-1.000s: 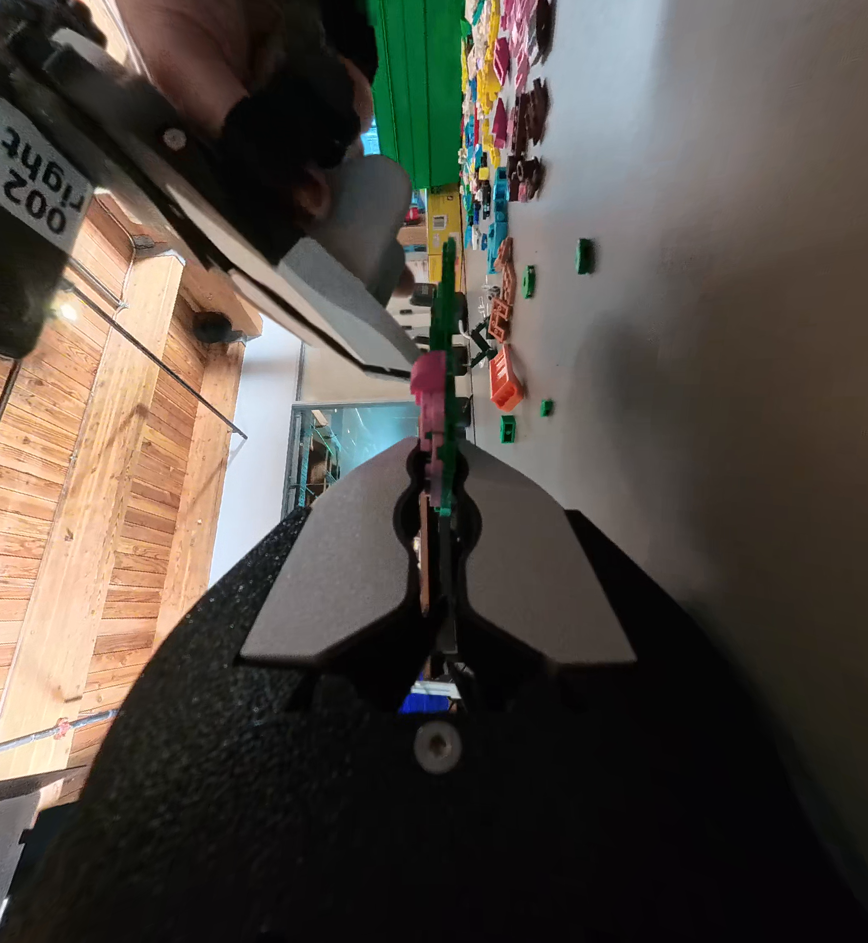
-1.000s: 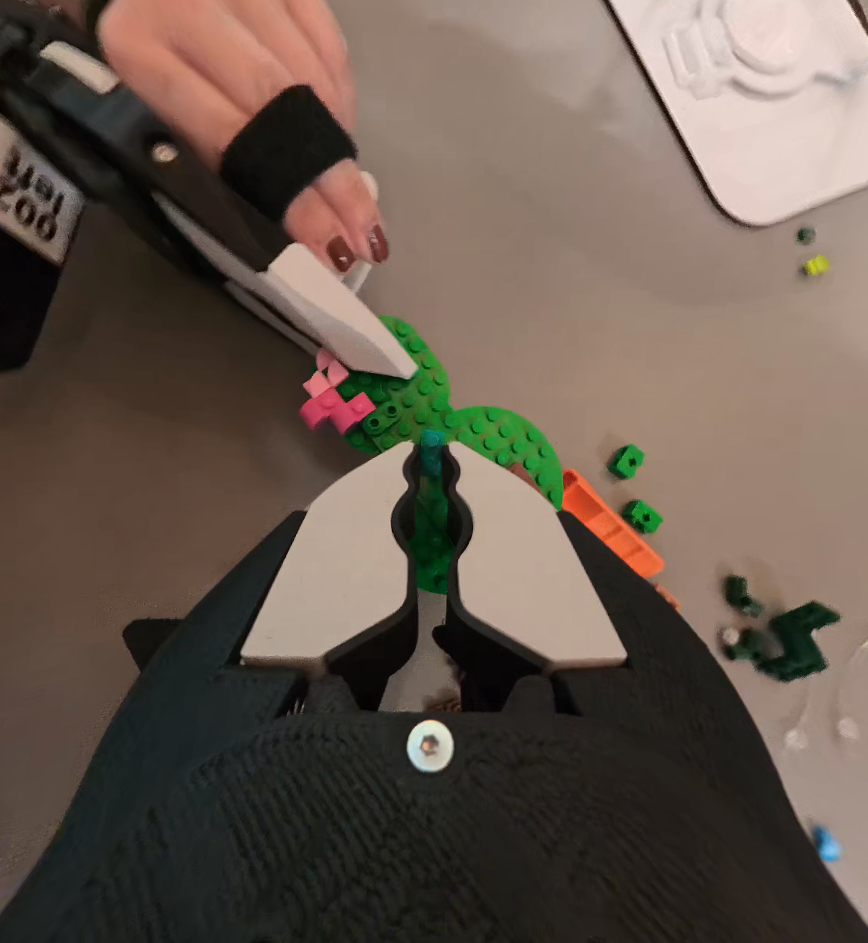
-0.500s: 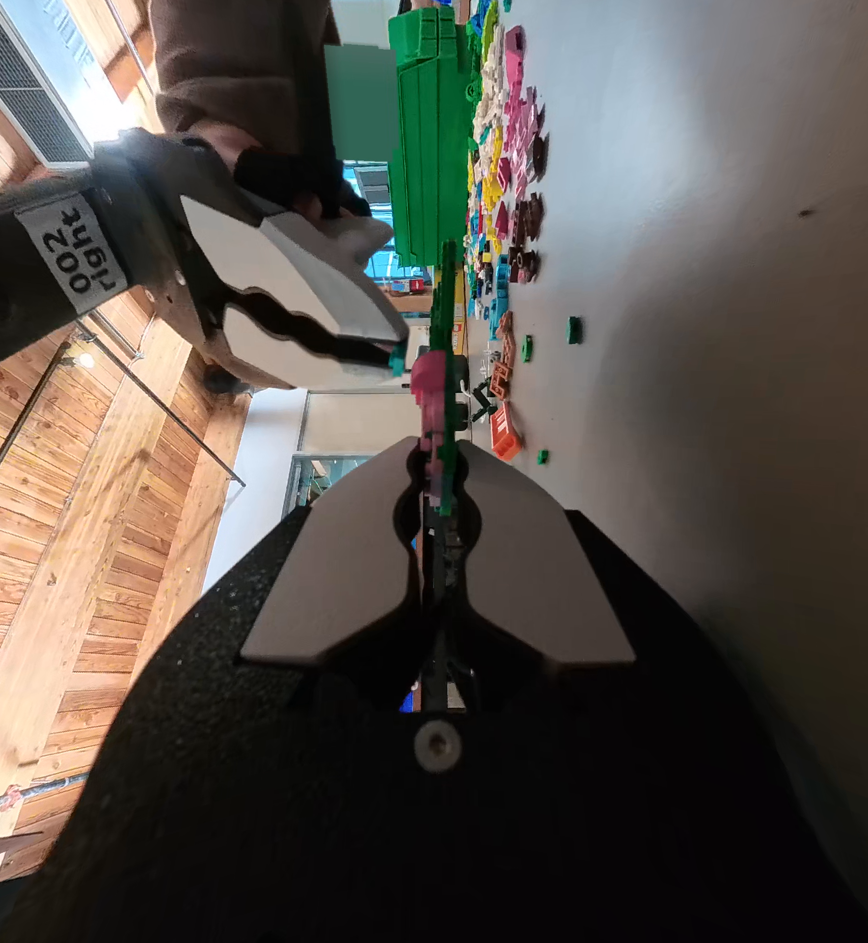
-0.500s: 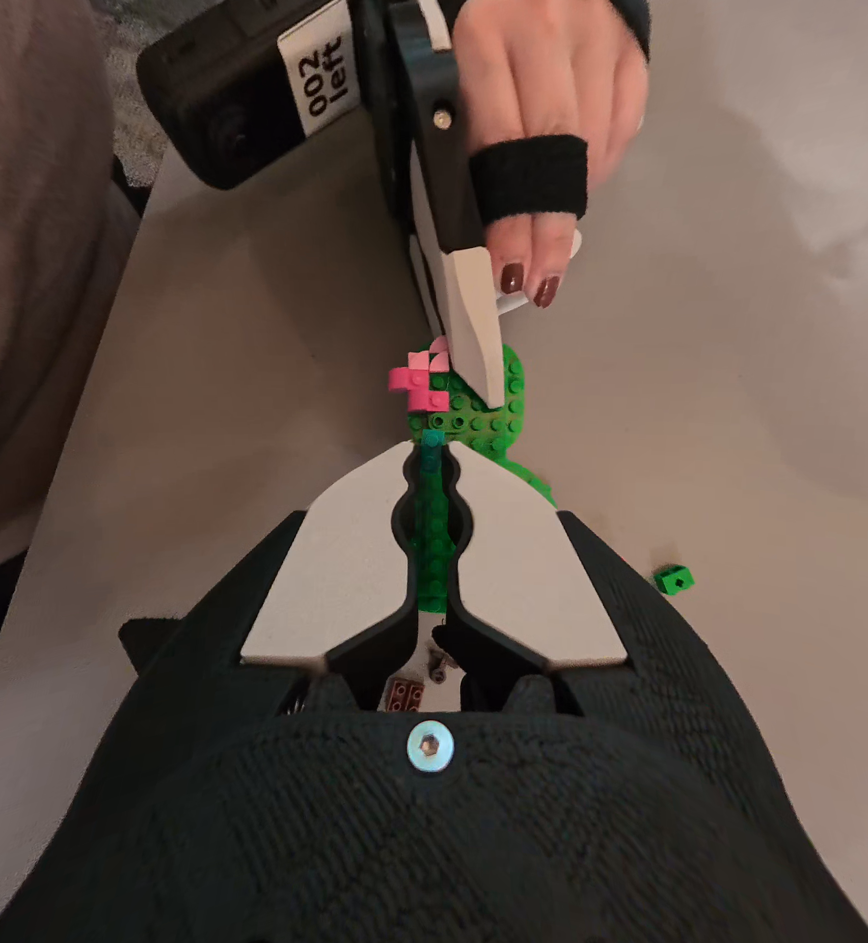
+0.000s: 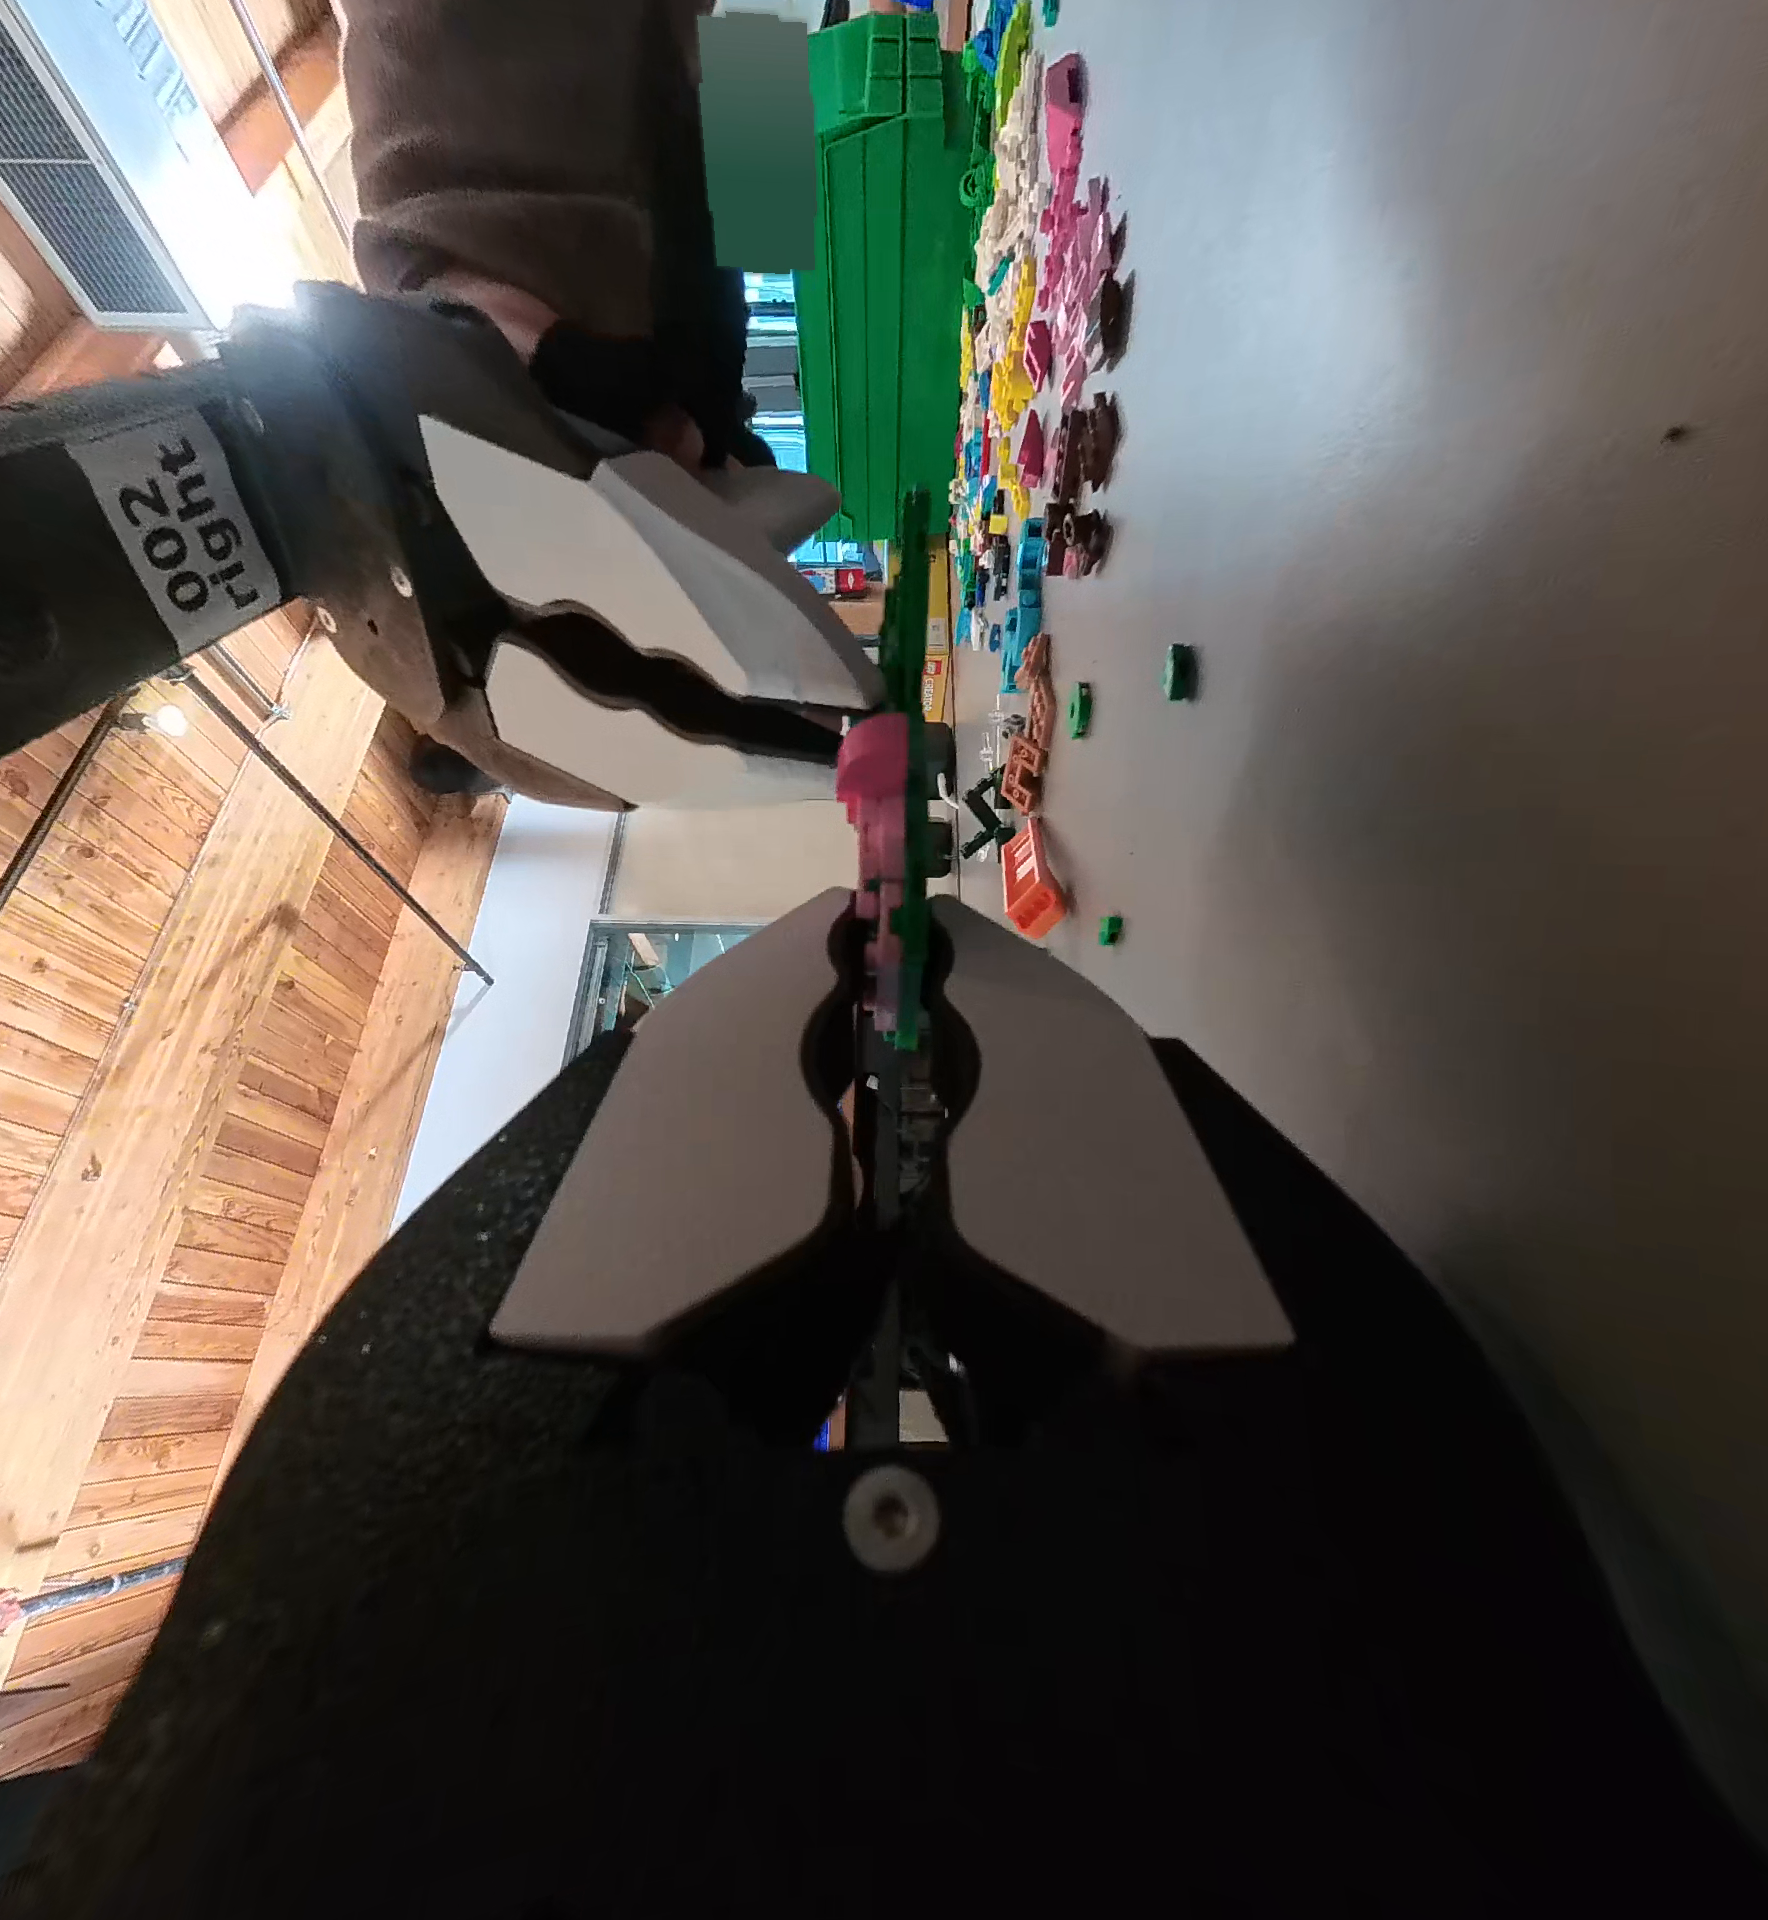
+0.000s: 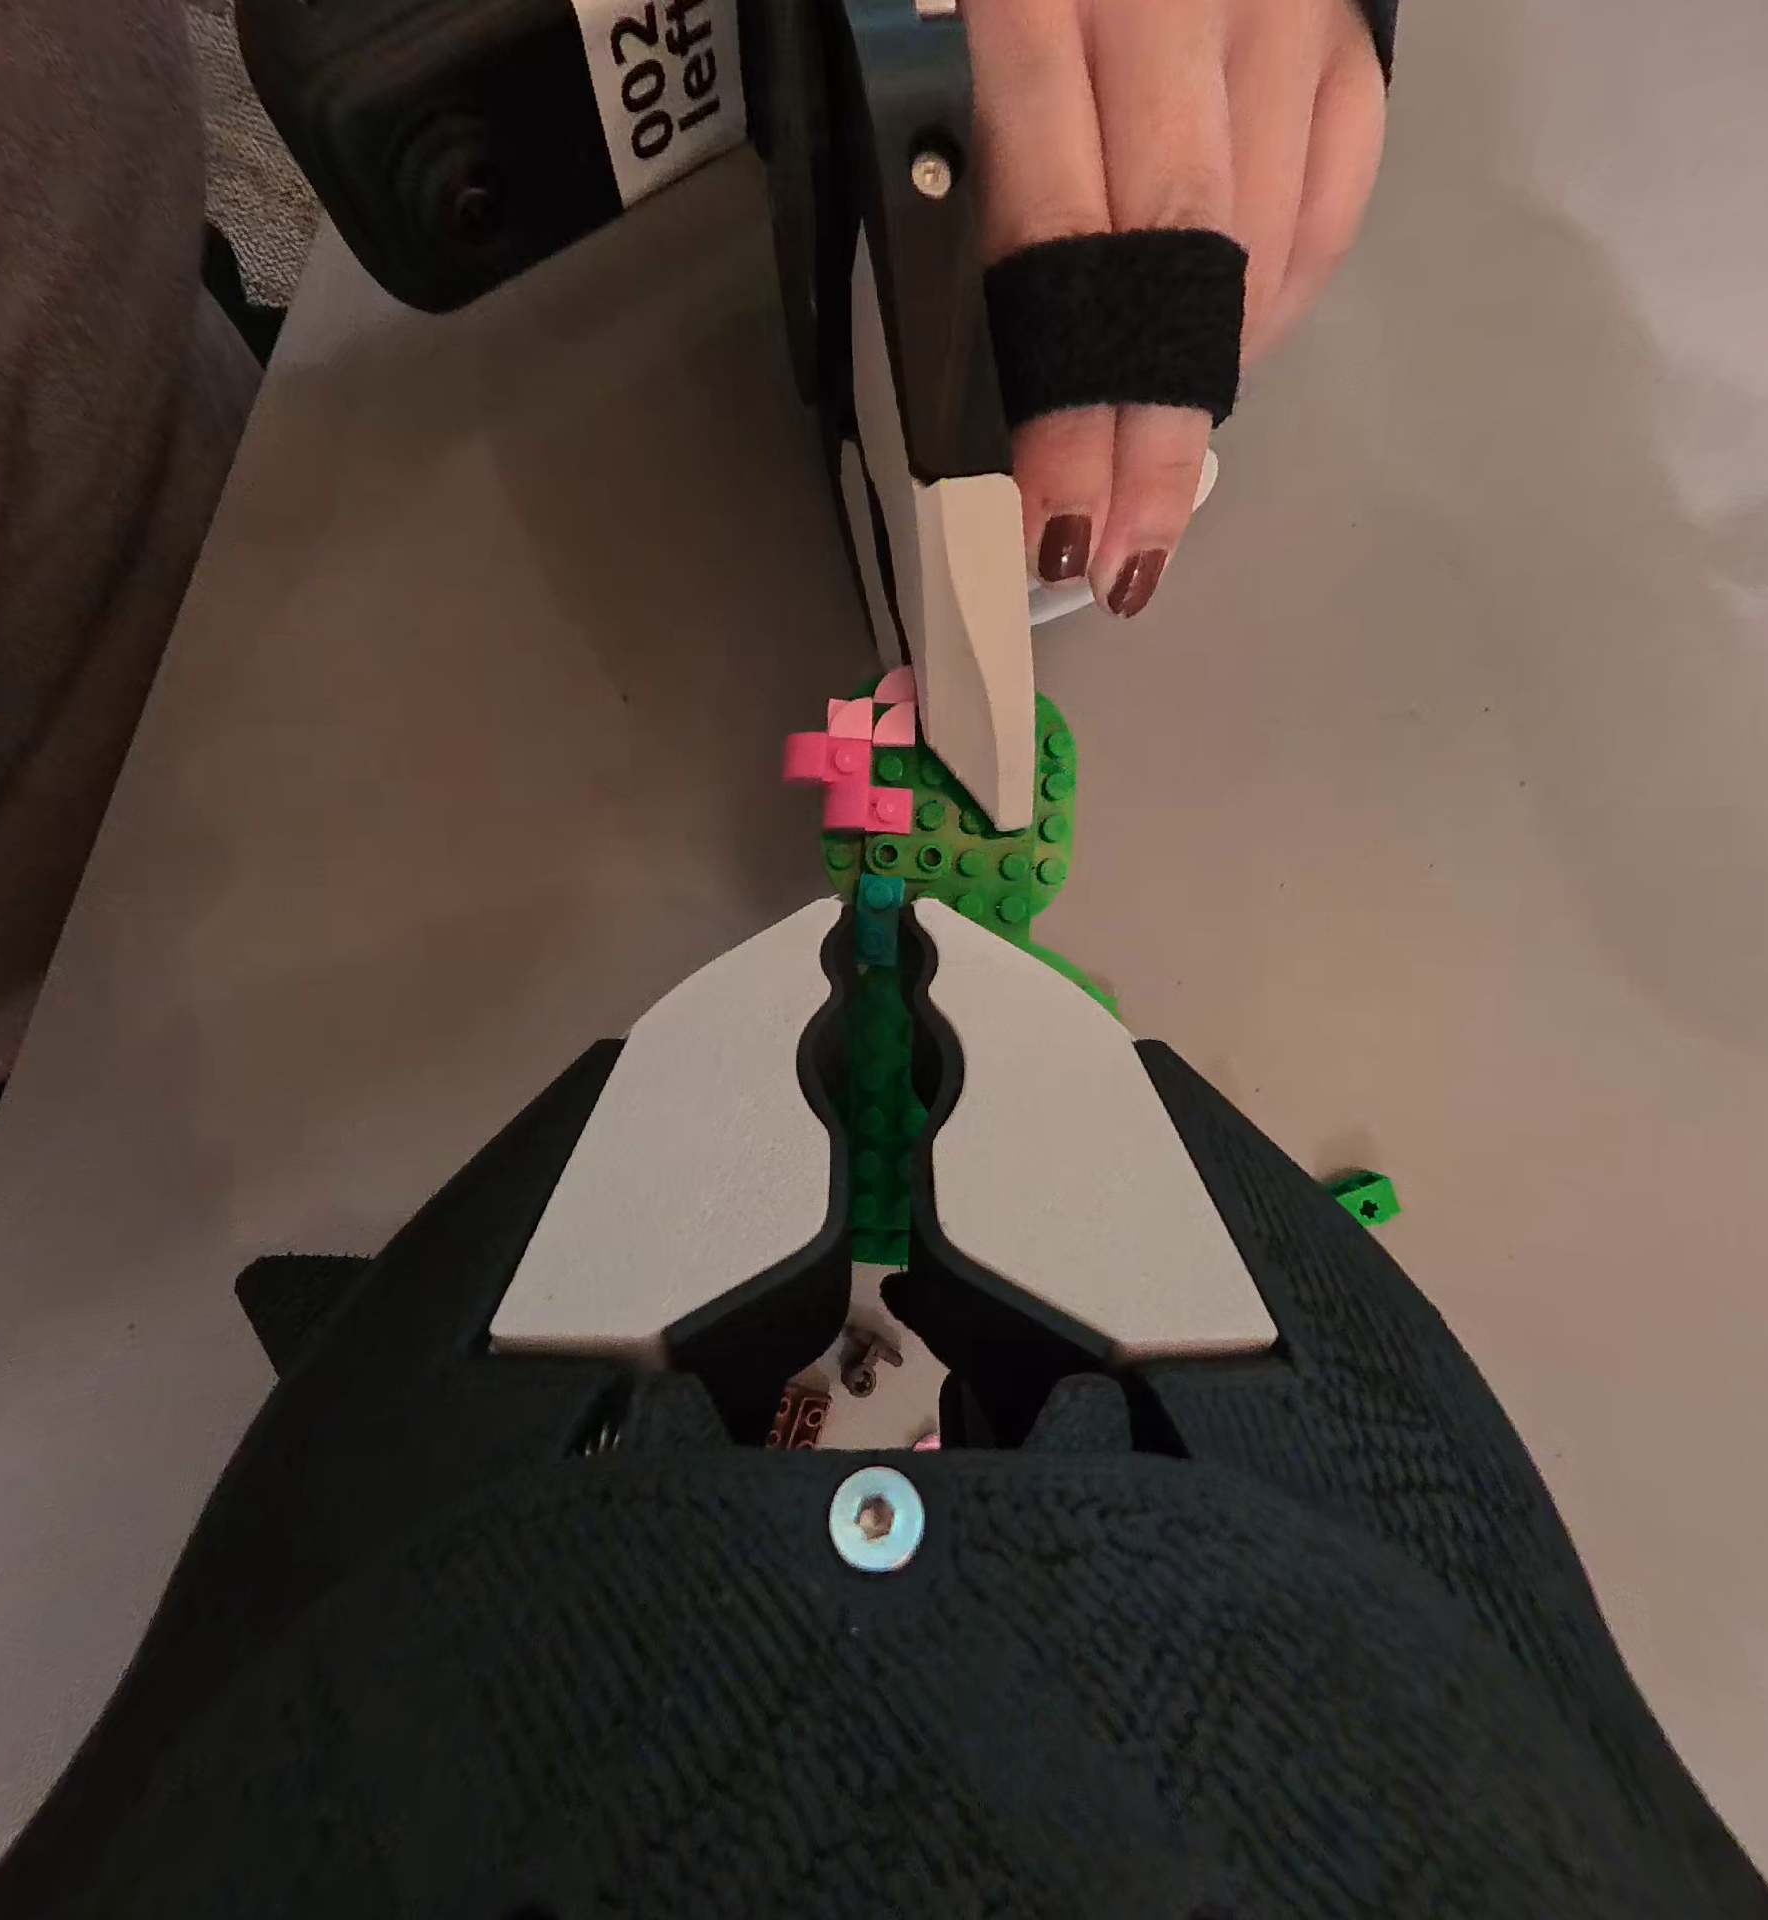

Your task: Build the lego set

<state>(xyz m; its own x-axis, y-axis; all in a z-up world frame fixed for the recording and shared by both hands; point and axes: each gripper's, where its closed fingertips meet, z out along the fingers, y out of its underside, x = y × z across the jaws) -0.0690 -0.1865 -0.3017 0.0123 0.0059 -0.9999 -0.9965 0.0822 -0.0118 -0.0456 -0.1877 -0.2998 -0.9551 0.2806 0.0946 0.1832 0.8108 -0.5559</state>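
My left gripper (image 5: 890,914) is shut on a green lego plate (image 5: 909,644), seen edge-on, with pink flower pieces (image 5: 875,769) on it, held above the grey table. In the right wrist view the plate (image 6: 963,862) faces me with its studs, the pink pieces (image 6: 844,769) at its upper left, and the left gripper's finger (image 6: 968,707) lies across it. My right gripper (image 6: 878,909) is shut on a small teal piece (image 6: 880,925), right at the plate's studded face below the pink pieces. The right gripper (image 5: 854,727) also shows in the left wrist view, tips at the pink pieces.
A pile of loose coloured bricks (image 5: 1046,312) and a green box (image 5: 880,260) lie far off on the table. An orange piece (image 5: 1031,899) and small green bricks (image 5: 1178,670) are nearer. A green brick (image 6: 1363,1205) lies to the right. The table edge and a person's body are at left. Only a small space, under 4 cm, lies between the two pairs of fingers.
The left gripper has turned the plate so it stands upright in the right wrist view. The right gripper has moved in with the teal piece, close to the plate below the pink pieces.
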